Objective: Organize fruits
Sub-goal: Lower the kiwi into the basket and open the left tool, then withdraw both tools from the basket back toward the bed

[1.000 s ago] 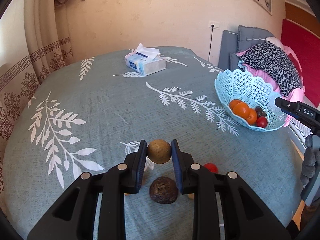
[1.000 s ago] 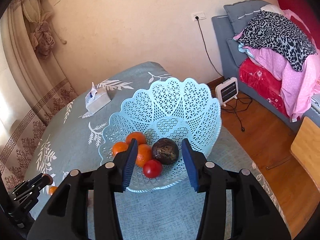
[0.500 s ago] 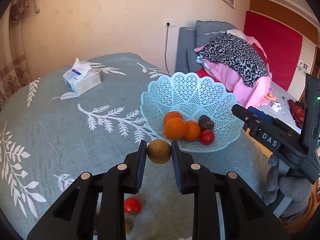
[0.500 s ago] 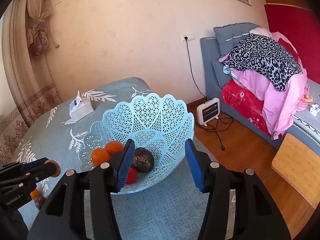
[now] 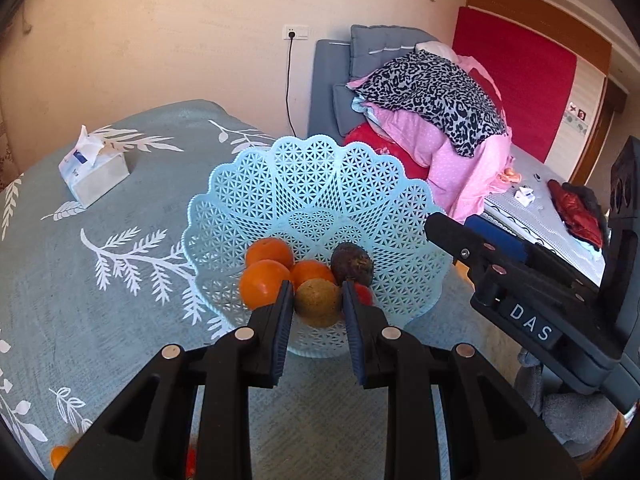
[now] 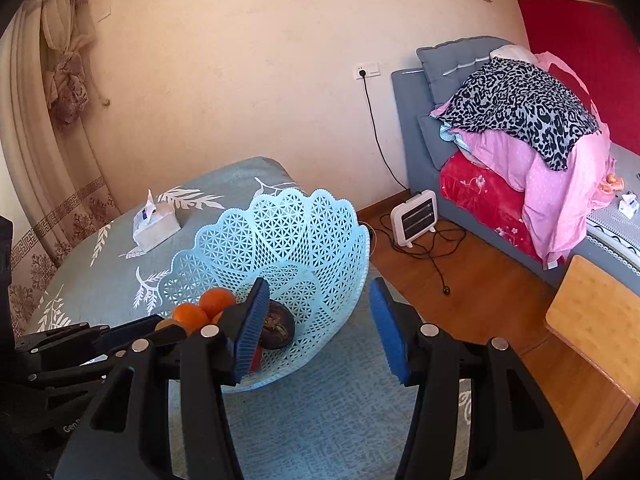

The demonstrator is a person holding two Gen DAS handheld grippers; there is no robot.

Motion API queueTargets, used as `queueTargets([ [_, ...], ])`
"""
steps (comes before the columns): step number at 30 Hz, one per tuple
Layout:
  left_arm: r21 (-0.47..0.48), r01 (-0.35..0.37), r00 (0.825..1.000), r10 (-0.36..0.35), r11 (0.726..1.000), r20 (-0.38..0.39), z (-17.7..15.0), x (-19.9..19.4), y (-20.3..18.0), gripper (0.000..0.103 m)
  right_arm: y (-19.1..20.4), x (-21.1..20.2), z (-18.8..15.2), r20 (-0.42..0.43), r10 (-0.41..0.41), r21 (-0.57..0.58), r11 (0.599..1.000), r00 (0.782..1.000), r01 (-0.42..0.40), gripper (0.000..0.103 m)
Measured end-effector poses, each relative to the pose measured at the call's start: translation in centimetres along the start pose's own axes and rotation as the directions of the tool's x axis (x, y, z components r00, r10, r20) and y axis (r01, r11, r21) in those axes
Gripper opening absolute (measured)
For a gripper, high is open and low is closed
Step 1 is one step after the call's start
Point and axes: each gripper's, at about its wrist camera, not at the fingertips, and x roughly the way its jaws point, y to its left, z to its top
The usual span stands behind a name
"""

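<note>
My left gripper (image 5: 316, 300) is shut on a round yellow-brown fruit (image 5: 318, 303) and holds it just over the near rim of the light blue lattice basket (image 5: 320, 168). Inside the basket lie three oranges (image 5: 262, 284), a dark wrinkled fruit (image 5: 352, 264) and a small red fruit (image 5: 365, 294), partly hidden by my finger. My right gripper (image 6: 316, 320) stands open at the basket's (image 6: 280, 240) right side with nothing between its pads. The dark fruit (image 6: 278, 326) lies just behind its left finger. The left gripper (image 6: 160, 326) shows at the lower left of the right wrist view.
A tissue box (image 5: 94, 178) stands on the far left of the leaf-patterned tablecloth (image 5: 80, 280). An orange (image 5: 60, 456) and a red fruit (image 5: 191, 456) lie on the table below my left gripper. Beyond the table edge are a heater (image 6: 416, 216), a piled bed (image 6: 520, 120) and a wooden stool (image 6: 596, 320).
My left gripper has carried the yellow-brown fruit to the right, from above the table to the basket's near rim. The right gripper's jaws have widened and drawn back from the dark fruit.
</note>
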Motion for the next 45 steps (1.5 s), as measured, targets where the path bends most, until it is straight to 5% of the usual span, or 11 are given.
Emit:
queueTargets([
  [3,-0.01,0.013,1.0,-0.013,1.0,0.007,0.1,0.2,-0.1,0.027,-0.1,0.0,0.0,0.001,-0.001,0.003,1.0,1.0,0.001,0.054],
  [5,-0.02,0.005,1.0,-0.005,1.0,0.015,0.0,0.1,0.1,0.045,-0.1,0.0,0.0,0.004,-0.002,0.004,1.0,1.0,0.002,0.054],
  [9,-0.033,-0.007,1.0,0.007,0.999,0.023,-0.1,-0.5,0.7,0.048,-0.2,-0.1,0.0,0.005,-0.003,0.01,1.0,1.0,0.003,0.054],
  [16,-0.093,-0.048,0.998,0.052,0.994,0.037,0.0,-1.8,2.4,0.079,-0.1,-0.3,0.0,0.007,0.003,0.013,1.0,1.0,-0.003,0.054],
  [45,-0.197,-0.286,0.95,0.305,0.938,0.07,-3.5,-10.6,10.4,0.085,3.5,-1.4,-0.8,-0.007,0.06,-0.063,0.996,0.998,-0.06,0.06],
])
